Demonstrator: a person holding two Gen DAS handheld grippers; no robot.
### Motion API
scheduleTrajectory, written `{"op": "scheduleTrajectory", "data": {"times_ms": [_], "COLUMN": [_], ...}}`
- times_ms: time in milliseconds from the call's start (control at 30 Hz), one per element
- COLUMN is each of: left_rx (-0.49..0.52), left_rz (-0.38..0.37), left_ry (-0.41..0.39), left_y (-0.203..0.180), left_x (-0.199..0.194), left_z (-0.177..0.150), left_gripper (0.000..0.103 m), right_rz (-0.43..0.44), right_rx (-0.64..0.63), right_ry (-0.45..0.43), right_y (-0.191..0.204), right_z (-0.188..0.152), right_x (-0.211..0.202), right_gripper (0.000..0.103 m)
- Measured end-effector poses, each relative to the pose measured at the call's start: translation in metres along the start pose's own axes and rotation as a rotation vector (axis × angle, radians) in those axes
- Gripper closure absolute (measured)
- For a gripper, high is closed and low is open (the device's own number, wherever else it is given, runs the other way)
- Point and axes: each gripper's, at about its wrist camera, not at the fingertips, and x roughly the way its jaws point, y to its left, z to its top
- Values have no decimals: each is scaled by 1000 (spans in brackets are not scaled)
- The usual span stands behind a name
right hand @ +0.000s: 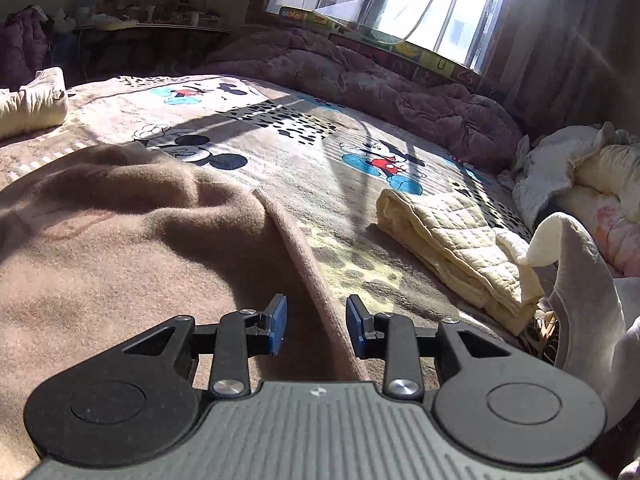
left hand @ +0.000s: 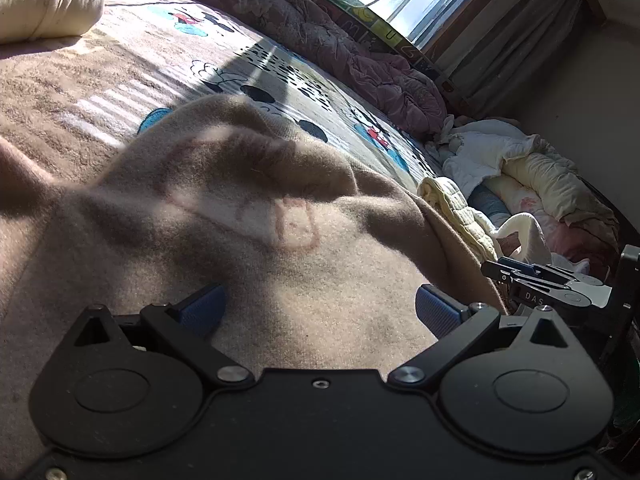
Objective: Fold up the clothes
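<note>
A tan fleece garment [left hand: 248,216] with a faint pink print lies rumpled on the cartoon-print bedspread [left hand: 280,68]. My left gripper [left hand: 320,312] is open, its blue pads [left hand: 206,310] spread wide over the garment's near part. In the right wrist view the same tan garment [right hand: 132,232] fills the left half, and its right edge runs toward the camera. My right gripper [right hand: 316,326] is open, with that edge lying between its blue pads [right hand: 278,322]. The right gripper [left hand: 548,284] also shows at the right of the left wrist view.
A folded pale yellow quilted cloth [right hand: 452,240] lies to the right on the bedspread [right hand: 304,144]. A mauve duvet [right hand: 400,92] is bunched along the window side. A heap of white and cream laundry [right hand: 580,176] sits at far right. A cream bundle [right hand: 32,108] lies at far left.
</note>
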Motion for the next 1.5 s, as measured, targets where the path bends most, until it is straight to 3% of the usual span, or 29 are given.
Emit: {"op": "scheduleTrajectory", "data": {"times_ms": [200, 267, 300, 367, 533, 633, 667, 700, 800, 900, 1033, 1067, 1133, 1200, 1233, 1300, 1400, 1500], "left_rx": [16, 19, 21, 25, 28, 39, 39, 39, 51, 92, 97, 105, 140, 183, 200, 207, 230, 192], "left_rz": [-30, -40, -44, -52, -71, -72, -73, -74, -81, -89, -55, -32, 24, 93, 124, 163, 222, 214], "left_ry": [15, 19, 21, 25, 32, 37, 38, 38, 20, -33, -203, -215, -187, -107, -65, 29, 139, 222], "left_y": [7, 8, 9, 10, 11, 10, 10, 10, 8, 3, 4, 5, 9, 16, 20, 29, 43, 58], "left_x": [5, 6, 7, 9, 10, 11, 10, 9, -1, -21, -52, -50, -30, 3, 20, 60, 109, 141], "left_z": [3, 4, 5, 6, 7, 7, 7, 7, 9, 15, 48, 60, 89, 118, 132, 157, 174, 183], "left_gripper": [1, 1, 1, 1, 1, 1, 1, 1, 1, 2, 9, 9, 9, 13, 21, 26, 43, 45], "right_rz": [9, 53, 91, 159, 210, 218, 220, 210, 233, 237, 229, 224, 219, 243, 248, 259, 276, 292], "right_rx": [-73, -23, 23, 175, 772, 909, 941, 941, 948, 917, 741, 691, 628, 599, 592, 571, 558, 557], "right_ry": [94, 101, 103, 96, 19, 139, 183, 186, 154, 159, 190, 202, 219, 227, 228, 232, 238, 240], "right_y": [4, -4, -11, -33, -134, -153, -156, -154, -150, -148, -151, -151, -152, -152, -152, -149, -145, -142], "right_z": [26, 29, 31, 32, -10, -46, -56, -62, -65, -60, -34, -27, -16, -5, -2, 5, 10, 11], "right_x": [71, 81, 86, 89, 85, 110, 119, 121, 121, 123, 125, 127, 131, 137, 139, 146, 157, 167], "right_gripper": [73, 75, 90, 94, 94, 93, 88, 78, 71, 70, 70, 70, 70, 70, 70, 70, 70, 70]}}
